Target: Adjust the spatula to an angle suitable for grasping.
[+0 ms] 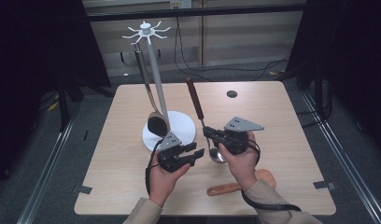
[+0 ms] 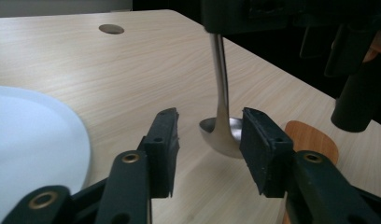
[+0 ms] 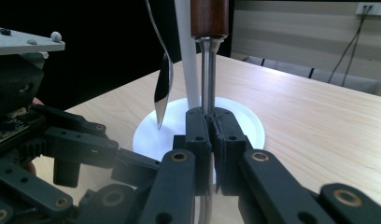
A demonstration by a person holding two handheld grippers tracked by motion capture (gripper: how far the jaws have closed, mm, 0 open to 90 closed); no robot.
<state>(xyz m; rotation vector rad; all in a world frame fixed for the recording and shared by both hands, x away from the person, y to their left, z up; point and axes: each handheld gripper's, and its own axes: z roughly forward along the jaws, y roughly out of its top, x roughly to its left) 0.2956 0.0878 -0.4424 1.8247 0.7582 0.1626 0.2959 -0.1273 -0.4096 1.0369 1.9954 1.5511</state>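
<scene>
A metal ladle [image 1: 201, 116] with a brown wooden handle stands tilted, its bowl [image 2: 220, 134] resting on the table. My right gripper [image 1: 208, 133] is shut on its steel shaft [image 3: 208, 79], just below the handle [image 3: 208, 16]. My left gripper [image 1: 196, 150] is open close to the left of the ladle's bowl, and in the left gripper view [image 2: 210, 119] the bowl lies just beyond the gap, not touching the pads. A white hook rack [image 1: 153, 70] stands on a round base [image 1: 181, 122]. A dark-bowled spoon [image 1: 151, 107] hangs from it.
A wooden spatula [image 1: 240, 185] lies flat near the front edge, under my right forearm. A small round hole [image 1: 232, 94] sits at the far right of the tabletop. The rack's pole [image 3: 186, 51] and hanging spoon [image 3: 163, 88] stand just behind the held ladle.
</scene>
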